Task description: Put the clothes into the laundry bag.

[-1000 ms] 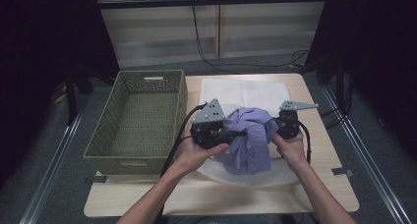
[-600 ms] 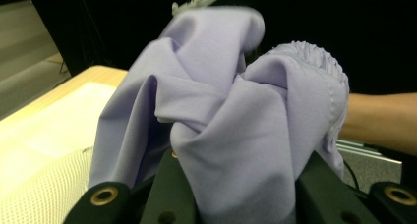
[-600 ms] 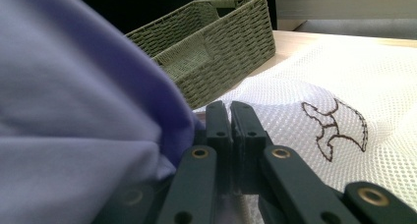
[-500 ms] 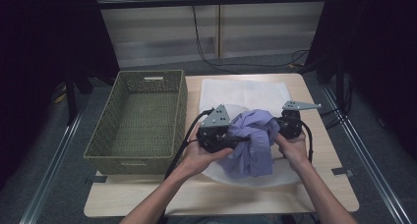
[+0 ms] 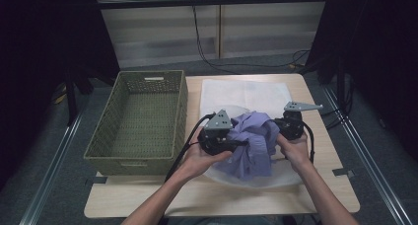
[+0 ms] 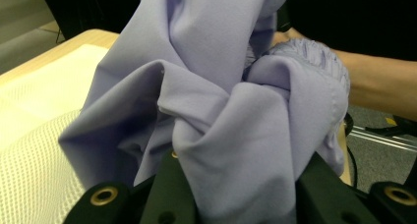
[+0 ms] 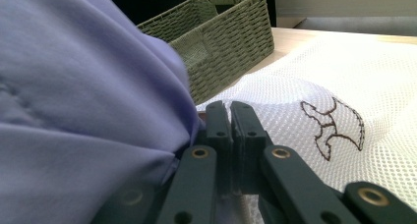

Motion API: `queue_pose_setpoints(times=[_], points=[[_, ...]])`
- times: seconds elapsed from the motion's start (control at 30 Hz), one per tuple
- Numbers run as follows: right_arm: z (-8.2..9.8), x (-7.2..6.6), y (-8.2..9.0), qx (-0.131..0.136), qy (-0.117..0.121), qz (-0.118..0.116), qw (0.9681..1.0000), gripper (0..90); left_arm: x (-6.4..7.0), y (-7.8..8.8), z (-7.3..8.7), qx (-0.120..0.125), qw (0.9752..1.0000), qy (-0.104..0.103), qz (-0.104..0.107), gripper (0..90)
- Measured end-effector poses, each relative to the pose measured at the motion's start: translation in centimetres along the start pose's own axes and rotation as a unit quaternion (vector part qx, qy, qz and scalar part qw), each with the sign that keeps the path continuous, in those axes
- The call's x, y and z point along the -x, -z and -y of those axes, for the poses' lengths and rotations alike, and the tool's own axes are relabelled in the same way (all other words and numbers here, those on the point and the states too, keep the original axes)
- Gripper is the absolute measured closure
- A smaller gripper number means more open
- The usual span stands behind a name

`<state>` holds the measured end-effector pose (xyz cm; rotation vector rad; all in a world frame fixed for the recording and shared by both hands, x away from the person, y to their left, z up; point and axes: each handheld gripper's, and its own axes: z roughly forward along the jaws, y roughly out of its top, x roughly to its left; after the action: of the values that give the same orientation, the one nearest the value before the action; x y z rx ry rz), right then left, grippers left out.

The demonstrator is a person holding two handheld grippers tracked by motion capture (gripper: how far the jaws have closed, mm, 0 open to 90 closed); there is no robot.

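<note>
Dim, dark-curtained surroundings frame a pale wooden tabletop [image 5: 162, 205], seen from above, with a person's forearms reaching in from the bottom edge.

At the centre is a crumpled lavender fabric garment [image 5: 254, 143], bunched into a loose mound and held just above a white mesh laundry bag [image 5: 246, 94] that lies flat across the right half of the tabletop. In the right gripper view the bag's netting carries a small brown embroidered motif [image 7: 333, 126].

The left gripper [image 5: 231, 144] grips the garment from its left side; in the left gripper view a thick fold of lavender cloth is pinched between its black jaws. The right gripper [image 5: 278, 131] sits against the garment's right side. In its own view its jaws are pressed together, apparently on a thin edge of white mesh, while the lavender cloth billows just beside them; whether any cloth is caught too cannot be told.

Judging by this, the work is midway: the garment is gathered and appears partly nested in the bag's mouth, but it seems not yet pushed fully inside, and the bag is not closed.

To the left stands a rectangular olive-green woven basket [image 5: 106, 143] with cut-out handles, its floor bare. It sits just beside the mesh bag, apart from both grippers.
</note>
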<state>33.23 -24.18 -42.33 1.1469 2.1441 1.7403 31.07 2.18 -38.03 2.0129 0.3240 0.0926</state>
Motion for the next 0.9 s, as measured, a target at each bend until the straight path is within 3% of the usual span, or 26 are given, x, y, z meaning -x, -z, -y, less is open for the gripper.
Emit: queue_pose_setpoints(times=[0.2, 0.53, 0.9], points=[[0.0, 0.0, 0.0, -0.002, 0.002, 0.001, 1.0, 87.1, -0.5, -0.8, 1.0, -0.018, 0.9998, 0.01, -0.006, 76.1], [0.1, -0.1, 0.0, -0.003, 0.003, 0.001, 1.0, 87.1, -0.7, -2.7, 2.3, -0.059, 0.9982, 0.008, -0.003, 76.0], [0.2, -0.1, 0.0, -0.005, 0.002, 0.002, 1.0, 87.1, -1.3, -3.5, 3.3, -0.074, 0.9971, 0.02, -0.005, 75.9]])
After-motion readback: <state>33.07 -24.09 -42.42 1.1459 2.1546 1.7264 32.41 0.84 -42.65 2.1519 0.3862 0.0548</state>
